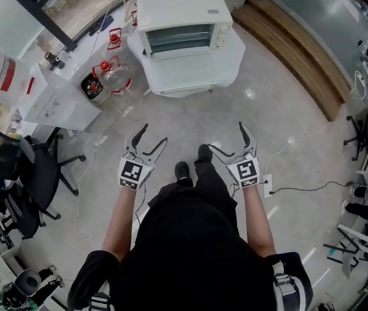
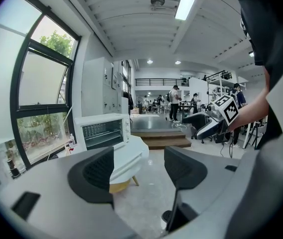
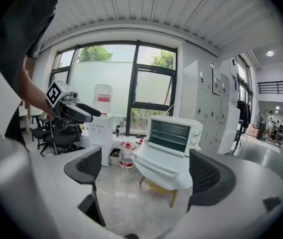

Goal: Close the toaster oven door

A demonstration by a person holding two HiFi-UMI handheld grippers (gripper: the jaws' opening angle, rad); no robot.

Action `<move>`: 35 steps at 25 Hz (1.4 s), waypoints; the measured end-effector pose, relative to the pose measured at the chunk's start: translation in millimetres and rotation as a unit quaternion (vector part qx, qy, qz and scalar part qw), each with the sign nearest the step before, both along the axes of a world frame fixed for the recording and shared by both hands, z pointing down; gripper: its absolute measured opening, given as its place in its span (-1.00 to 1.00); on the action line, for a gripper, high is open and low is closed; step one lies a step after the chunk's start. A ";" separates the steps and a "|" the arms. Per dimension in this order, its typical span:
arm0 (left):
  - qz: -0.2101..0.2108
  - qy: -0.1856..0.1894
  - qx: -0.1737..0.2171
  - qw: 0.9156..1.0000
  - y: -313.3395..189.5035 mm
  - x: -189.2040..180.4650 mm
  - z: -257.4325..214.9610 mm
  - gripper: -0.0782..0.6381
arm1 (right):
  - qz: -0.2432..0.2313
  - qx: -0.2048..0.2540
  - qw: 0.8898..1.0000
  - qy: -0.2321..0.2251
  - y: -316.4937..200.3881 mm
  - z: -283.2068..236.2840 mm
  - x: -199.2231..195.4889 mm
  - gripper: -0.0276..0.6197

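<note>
Head view: left gripper, right gripper, jaws apart, nothing between. Toaster oven on white table, well apart from both; door folded down.

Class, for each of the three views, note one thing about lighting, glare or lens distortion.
Head view: the wide lens curves the wooden step, and the glossy floor shows glare spots. Left gripper view: the ceiling light is blown out; corners go black. Right gripper view: the window is washed out behind the toaster oven.
</note>
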State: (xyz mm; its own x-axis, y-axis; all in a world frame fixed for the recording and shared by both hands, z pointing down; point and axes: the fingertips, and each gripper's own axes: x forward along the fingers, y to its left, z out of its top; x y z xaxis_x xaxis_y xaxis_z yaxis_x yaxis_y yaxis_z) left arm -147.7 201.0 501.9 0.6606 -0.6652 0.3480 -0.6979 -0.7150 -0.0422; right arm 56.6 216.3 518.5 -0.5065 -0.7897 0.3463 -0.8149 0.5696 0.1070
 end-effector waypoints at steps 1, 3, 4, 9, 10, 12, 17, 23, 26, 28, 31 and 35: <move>-0.002 -0.001 -0.001 1.000 -0.9 -1.5 0.0 0.05 | -0.002 -0.001 1.000 0.000 -2.7 1.2 -0.2 0.81; -0.009 -0.006 -0.004 1.000 -4.4 -6.7 1.7 0.05 | -0.005 -0.003 1.000 -0.003 -10.6 4.7 -1.5 0.81; -0.014 -0.009 -0.005 1.000 -7.2 -9.2 3.2 0.05 | -0.007 -0.005 1.000 -0.004 -15.4 6.9 -1.6 0.81; -0.040 -0.008 -0.010 0.999 -30.0 -8.6 7.0 0.05 | -0.024 -0.009 1.000 -0.009 -44.0 12.6 0.1 0.81; -0.041 -0.008 -0.011 0.999 -34.9 -5.9 6.9 0.05 | -0.029 -0.009 0.999 -0.011 -50.4 12.3 0.8 0.81; -0.042 -0.012 -0.011 0.999 -45.4 -0.3 6.9 0.05 | -0.033 -0.010 0.999 -0.014 -64.8 10.7 4.1 0.81; -0.054 -0.011 -0.015 0.998 -75.4 14.2 11.0 0.05 | -0.041 -0.016 0.999 -0.014 -99.9 16.5 18.4 0.81; -0.073 -0.018 -0.021 0.997 -111.5 25.8 18.7 0.05 | -0.058 -0.024 0.998 -0.012 -144.6 25.9 33.2 0.81; -0.083 -0.021 -0.024 0.996 -130.2 34.9 22.2 0.05 | -0.064 -0.029 0.998 -0.010 -166.2 31.9 49.8 0.81; -0.088 -0.024 -0.026 0.995 -141.5 42.1 23.2 0.05 | -0.066 -0.035 0.997 -0.008 -179.6 36.3 61.8 0.81; -0.096 -0.028 -0.030 0.995 -155.4 48.9 26.3 0.05 | -0.071 -0.042 0.997 -0.008 -196.0 43.4 73.2 0.81; -0.108 -0.031 -0.032 0.993 -172.6 57.2 29.2 0.05 | -0.081 -0.047 0.996 -0.010 -214.6 50.5 82.4 0.81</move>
State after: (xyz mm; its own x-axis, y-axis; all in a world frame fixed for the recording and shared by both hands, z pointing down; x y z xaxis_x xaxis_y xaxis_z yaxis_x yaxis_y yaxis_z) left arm -90.5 28.4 531.1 0.4807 -0.7643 0.4299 -0.8331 -0.5510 -0.0480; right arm 139.0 1.7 569.1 -0.6313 -0.6619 0.4042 -0.7135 0.7000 0.0320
